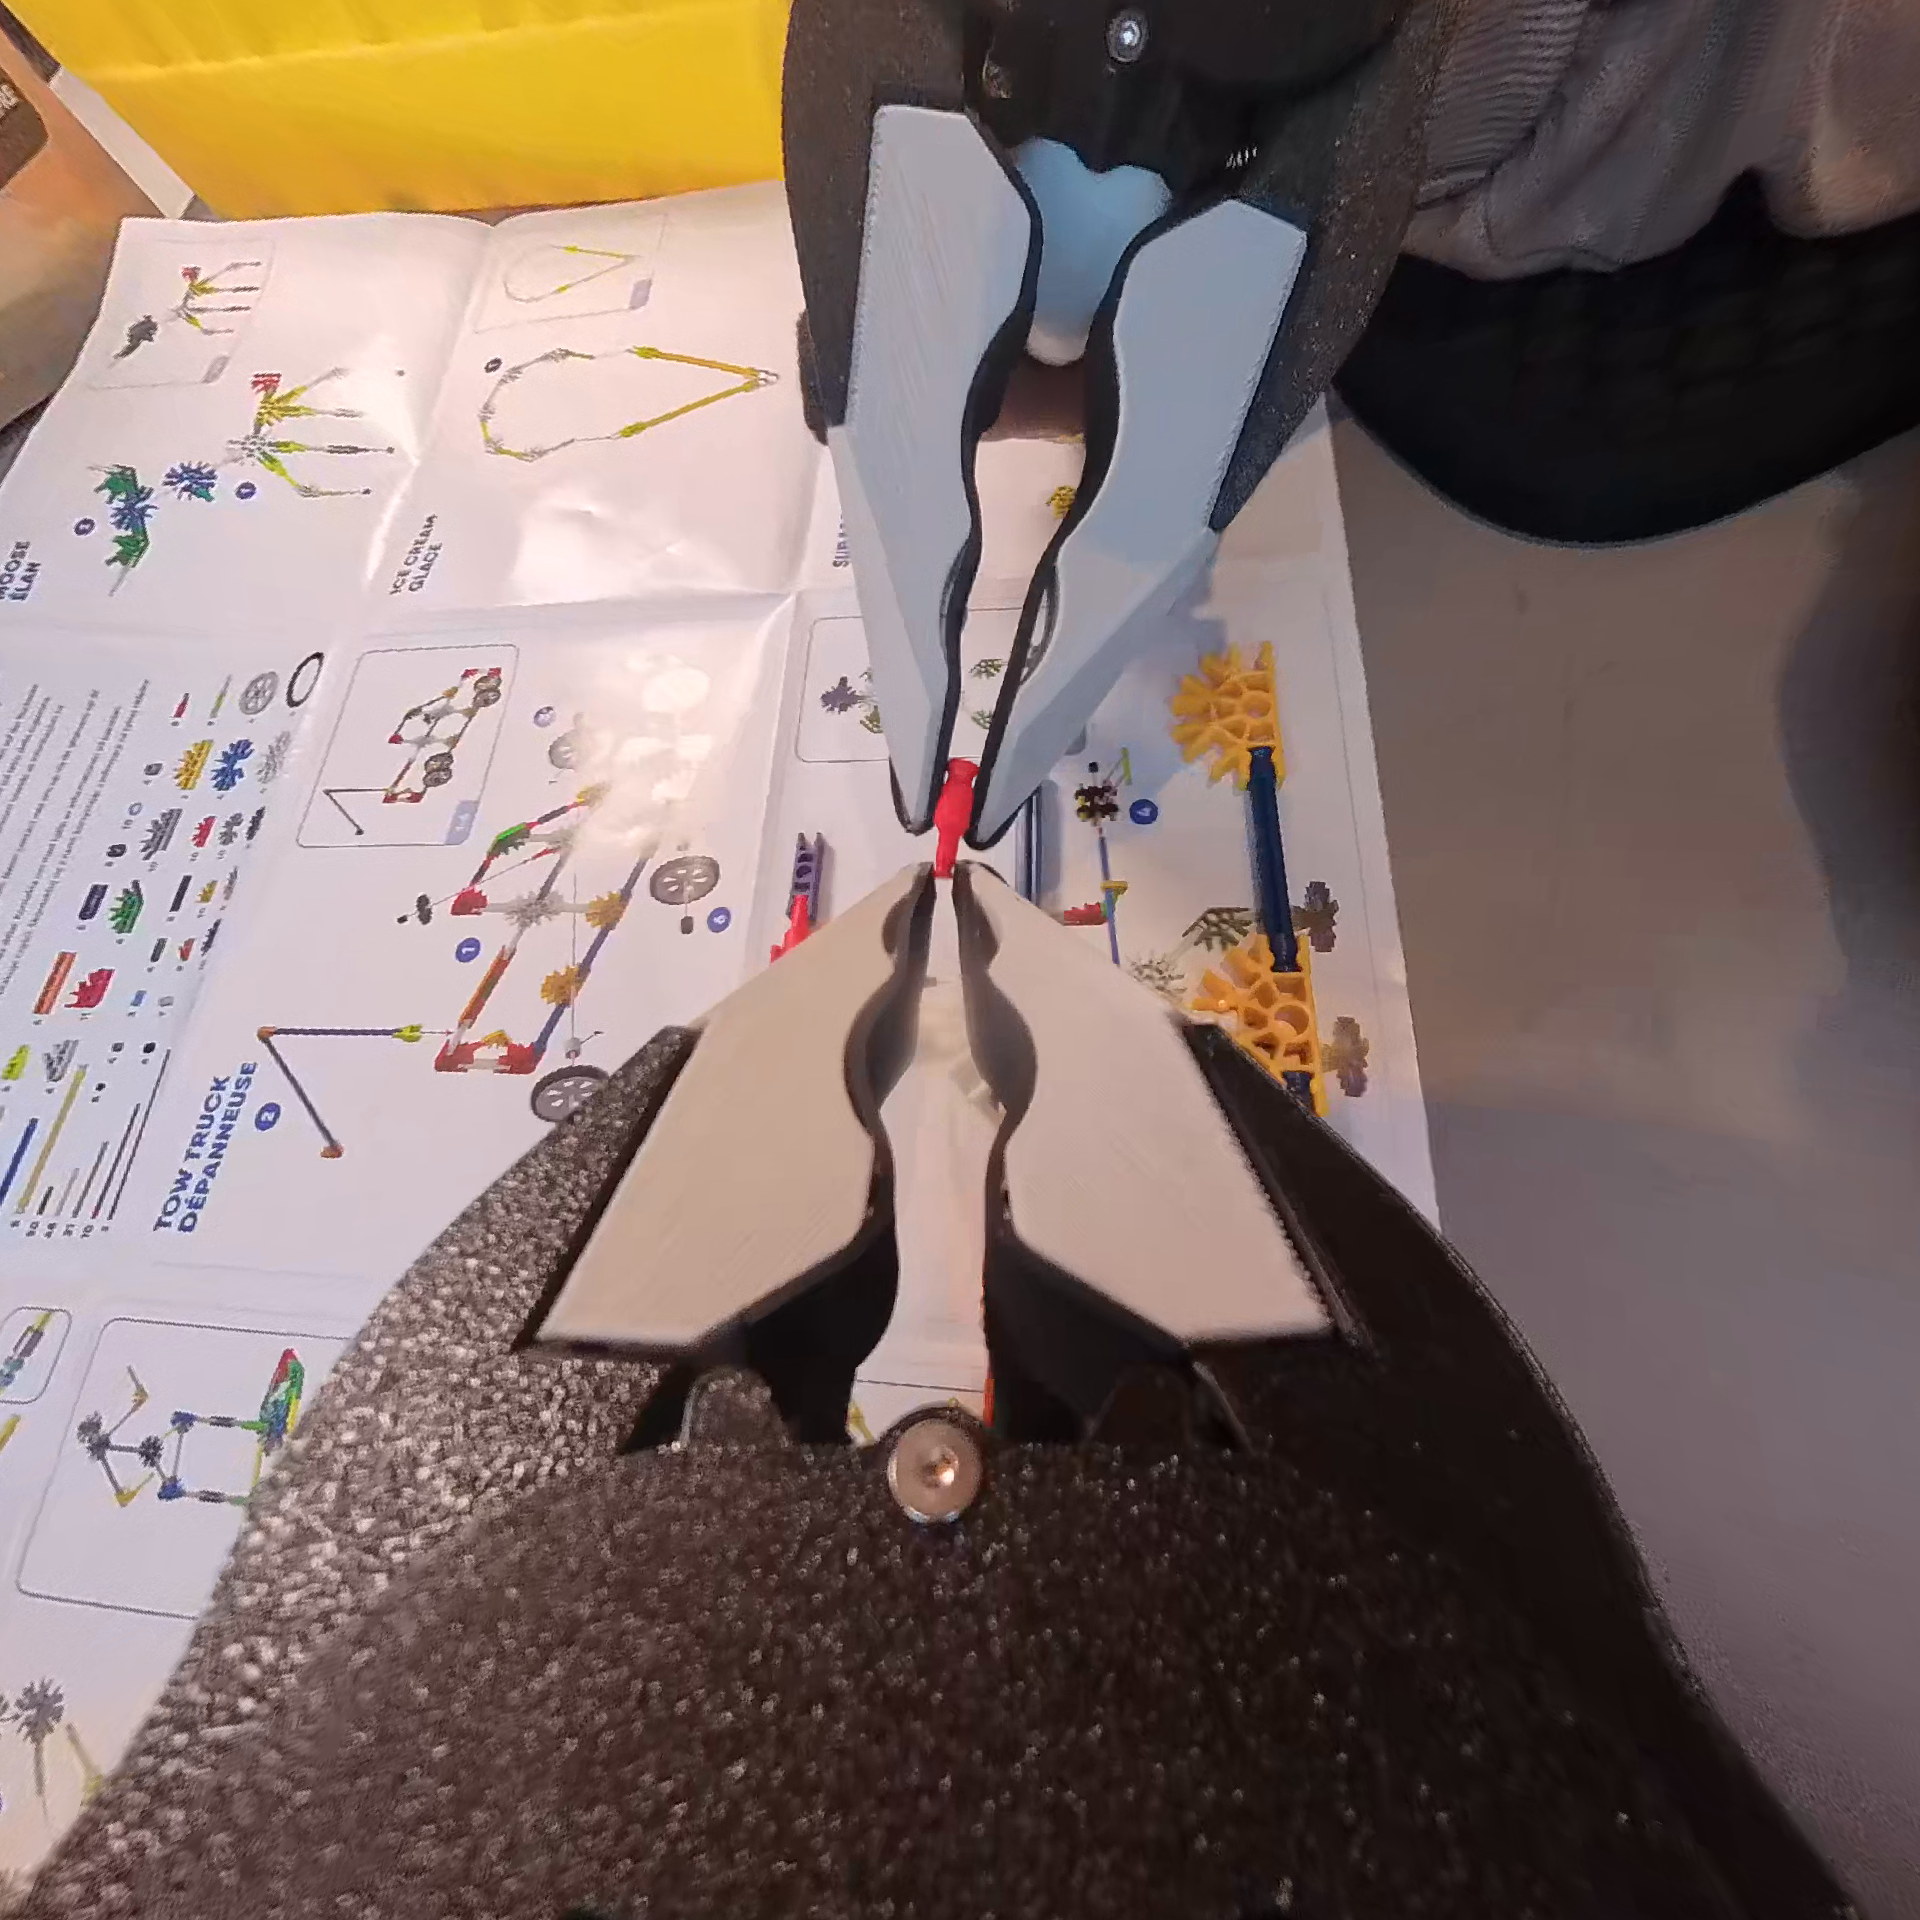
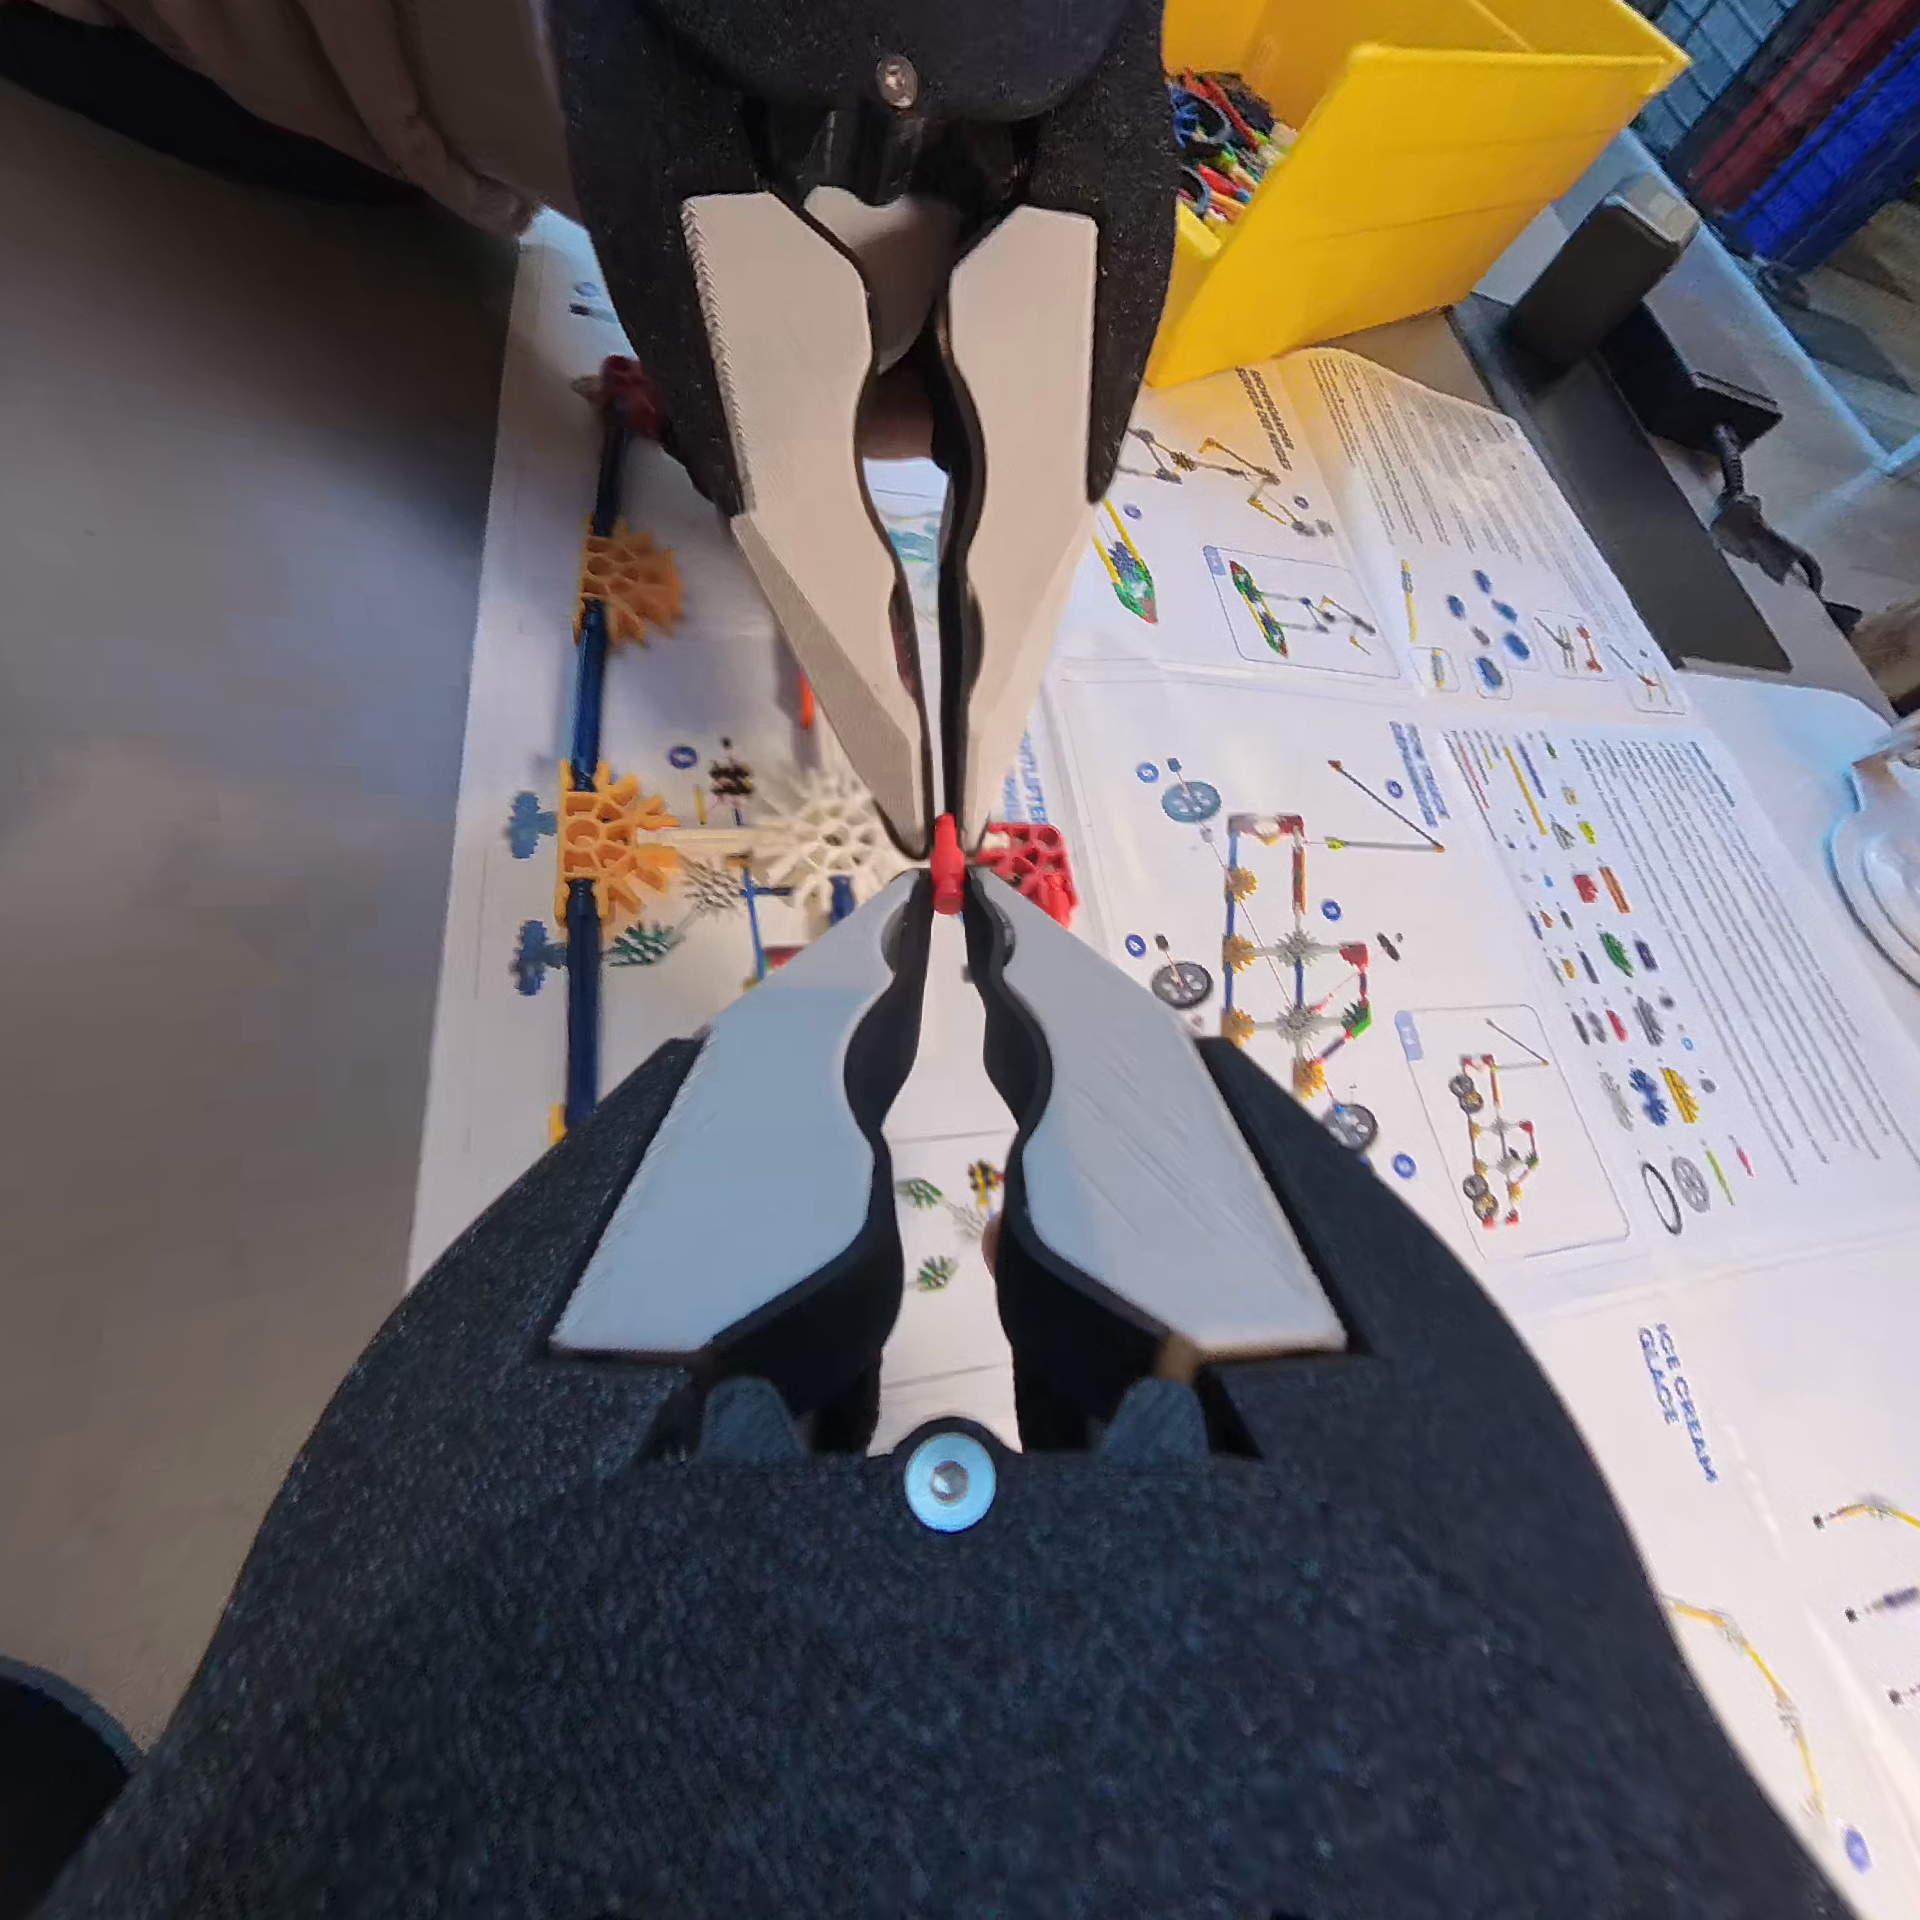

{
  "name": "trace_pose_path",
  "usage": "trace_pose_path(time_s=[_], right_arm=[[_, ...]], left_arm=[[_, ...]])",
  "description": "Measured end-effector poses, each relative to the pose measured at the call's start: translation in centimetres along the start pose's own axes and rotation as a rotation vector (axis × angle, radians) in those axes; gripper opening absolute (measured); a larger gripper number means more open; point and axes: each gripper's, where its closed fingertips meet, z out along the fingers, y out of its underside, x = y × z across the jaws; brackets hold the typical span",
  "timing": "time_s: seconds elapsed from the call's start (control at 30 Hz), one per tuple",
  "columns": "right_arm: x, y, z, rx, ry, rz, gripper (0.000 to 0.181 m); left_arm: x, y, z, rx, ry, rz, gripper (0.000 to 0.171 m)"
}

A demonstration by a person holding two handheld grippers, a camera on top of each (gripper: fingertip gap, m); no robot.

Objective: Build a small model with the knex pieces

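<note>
Both hand-held grippers, left [image 1: 940, 883] and right [image 2: 943, 891], meet tip to tip, each clenched on one small red rod [image 1: 951, 805] (light, stiff, easily dropped) above the instruction sheet [image 1: 436, 665].

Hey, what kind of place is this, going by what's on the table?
Probably a workbench or lab table set up for toy construction. A fold-out instruction sheet covers the table, a yellow bin holds loose colourful parts, and a partly built rod-and-connector model lies beside the two grippers, left and right.
</note>
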Motion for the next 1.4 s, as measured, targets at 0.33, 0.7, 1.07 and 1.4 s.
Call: trace_pose_path(time_s=[0.33, 0.7, 1.07, 1.4], right_arm=[[3.0, 4.4, 0.3, -0.188, -0.065, 0.053, 0.005], [2.9, 5.1, 0.6, -0.321, -0.151, 0.025, 0.005], [2.9, 5.1, 0.6, -0.364, -0.221, 0.012, 0.007], [3.0, 5.3, 0.5, -0.342, -0.24, 0.058, 0.006]], left_arm=[[-3.4, 2.8, 1.4, -0.115, 0.101, -0.201, 0.016], [-2.5, 3.1, 1.4, -0.125, 0.163, -0.206, 0.013], [-2.5, 3.1, 1.5, -0.111, 0.163, -0.206, 0.013], [-2.6, 3.1, 1.5, -0.112, 0.153, -0.209, 0.013]])
